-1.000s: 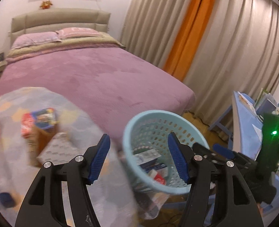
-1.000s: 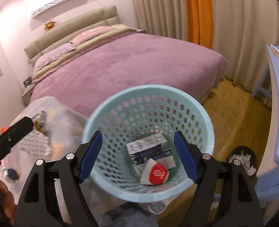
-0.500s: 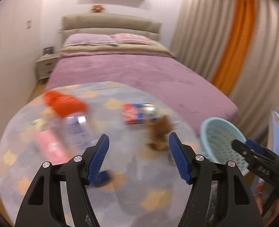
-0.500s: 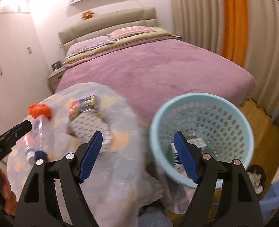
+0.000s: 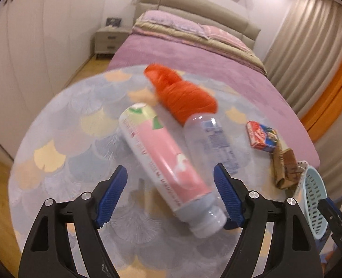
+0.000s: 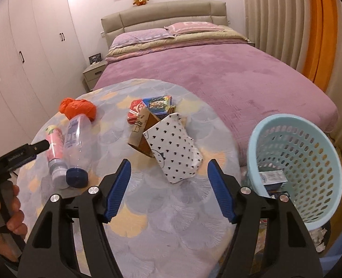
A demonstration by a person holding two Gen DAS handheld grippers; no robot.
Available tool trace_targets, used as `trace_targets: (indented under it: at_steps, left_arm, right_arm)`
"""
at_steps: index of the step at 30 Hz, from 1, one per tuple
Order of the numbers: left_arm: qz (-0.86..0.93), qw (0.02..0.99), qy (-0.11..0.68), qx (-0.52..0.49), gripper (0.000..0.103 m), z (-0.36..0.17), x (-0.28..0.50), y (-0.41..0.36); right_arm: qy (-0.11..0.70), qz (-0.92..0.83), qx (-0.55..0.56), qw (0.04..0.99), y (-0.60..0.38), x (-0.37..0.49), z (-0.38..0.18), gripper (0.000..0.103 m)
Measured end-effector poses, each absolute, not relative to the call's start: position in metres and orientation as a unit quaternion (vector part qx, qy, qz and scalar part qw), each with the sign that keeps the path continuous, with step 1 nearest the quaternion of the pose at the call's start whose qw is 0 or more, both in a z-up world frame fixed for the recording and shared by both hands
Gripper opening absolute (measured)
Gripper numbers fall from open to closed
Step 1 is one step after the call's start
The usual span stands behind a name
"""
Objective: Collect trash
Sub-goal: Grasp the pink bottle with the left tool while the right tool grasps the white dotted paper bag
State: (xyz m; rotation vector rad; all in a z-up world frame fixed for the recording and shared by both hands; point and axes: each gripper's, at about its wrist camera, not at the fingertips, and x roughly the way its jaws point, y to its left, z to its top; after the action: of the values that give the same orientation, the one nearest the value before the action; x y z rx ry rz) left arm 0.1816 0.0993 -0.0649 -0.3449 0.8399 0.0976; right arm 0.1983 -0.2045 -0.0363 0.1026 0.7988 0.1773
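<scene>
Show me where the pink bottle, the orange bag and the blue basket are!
pink bottle (image 5: 164, 153): left wrist view, on its pink label.
orange bag (image 6: 78, 108): right wrist view, on its crumpled middle.
blue basket (image 6: 297, 120): right wrist view, on its far rim.

Warm indoor light; edges warped, perhaps motion-blurred.

Between the left gripper (image 5: 169, 191) fingers: pink bottle (image 5: 164, 155), glossy plastic, shrink label; beside it clear bottle (image 5: 211, 139), smooth see-through plastic. Beyond them orange bag (image 5: 182, 92), crinkled thin plastic. Finger pads (image 5: 111, 191) blue ribbed rubbery, arms matt black plastic, metal rivets. Ahead of right gripper (image 6: 168, 190): spotted pouch (image 6: 173, 150), soft cloth; brown box (image 6: 140, 132), matt cardboard. Right of the fingers, basket (image 6: 309, 143), perforated glossy plastic. Tablecloth (image 6: 166, 220) smooth, slight sheen.
</scene>
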Motion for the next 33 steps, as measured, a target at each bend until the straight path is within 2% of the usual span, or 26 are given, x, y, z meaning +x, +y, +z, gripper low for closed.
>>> trace_targets:
  at_steps: [10,22,24,28,33]
  left_arm:
    - [0.054,0.893,0.421,-0.148,0.079,-0.082,0.201,0.103]
    - [0.043,0.893,0.437,-0.101,0.078,-0.094,0.210,0.087]
    - [0.034,0.893,0.439,-0.098,0.073,-0.093,0.208,0.087]
    - [0.006,0.891,0.445,-0.092,0.058,-0.093,0.200,0.084]
    - [-0.011,0.886,0.455,-0.091,0.048,-0.093,0.186,0.089]
  right_arm:
    - [0.398,0.062,0.038,0.914,-0.200,0.220,-0.066,0.065]
    - [0.413,0.066,0.052,0.907,-0.203,0.256,-0.087,0.064]
    - [0.422,0.075,0.061,0.902,-0.205,0.260,-0.090,0.047]
    - [0.416,0.080,0.065,0.903,-0.208,0.255,-0.090,0.038]
    - [0.409,0.081,0.078,0.905,-0.216,0.242,-0.087,0.029]
